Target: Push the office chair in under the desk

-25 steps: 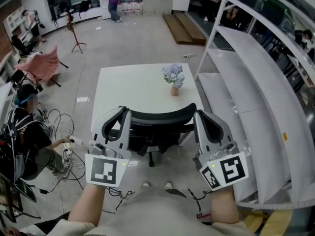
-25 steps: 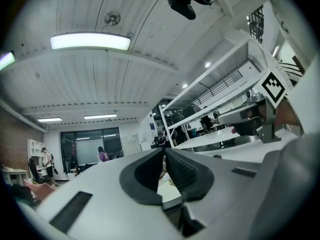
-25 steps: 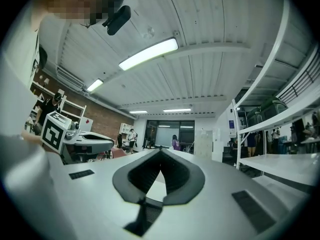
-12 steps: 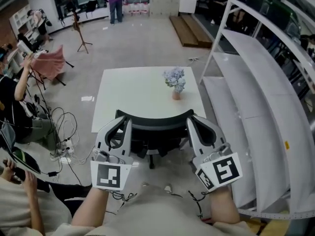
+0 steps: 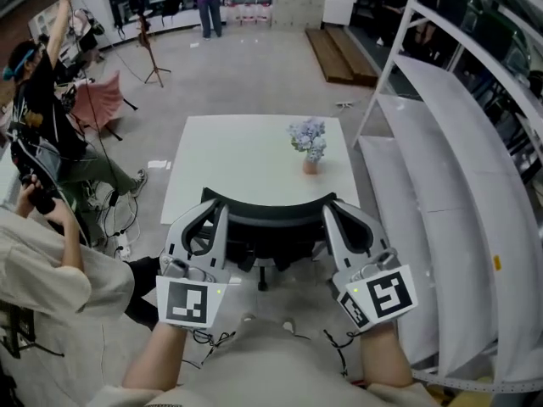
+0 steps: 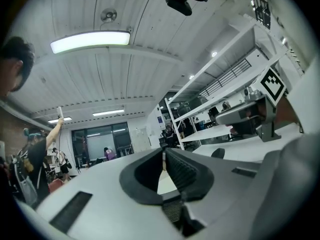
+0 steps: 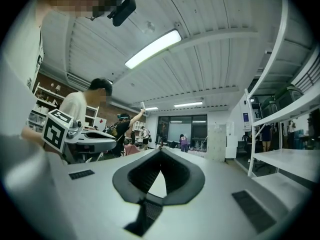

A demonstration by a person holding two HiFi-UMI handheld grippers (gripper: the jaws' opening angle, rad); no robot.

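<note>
Most of the push looks done: the chair [image 5: 270, 208] stands with its backrest right at the near edge of the bench [image 5: 246, 151]. The left gripper [image 5: 217, 210] and right gripper [image 5: 329, 214] are clenched empty at the backrest's two ends. At most a final nudge is left.

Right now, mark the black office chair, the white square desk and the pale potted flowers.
black office chair [image 5: 270, 207]: head view, top of curved backrest.
white square desk [image 5: 233, 155]: head view, bare tabletop.
pale potted flowers [image 5: 308, 134]: head view, the blooms.
</note>
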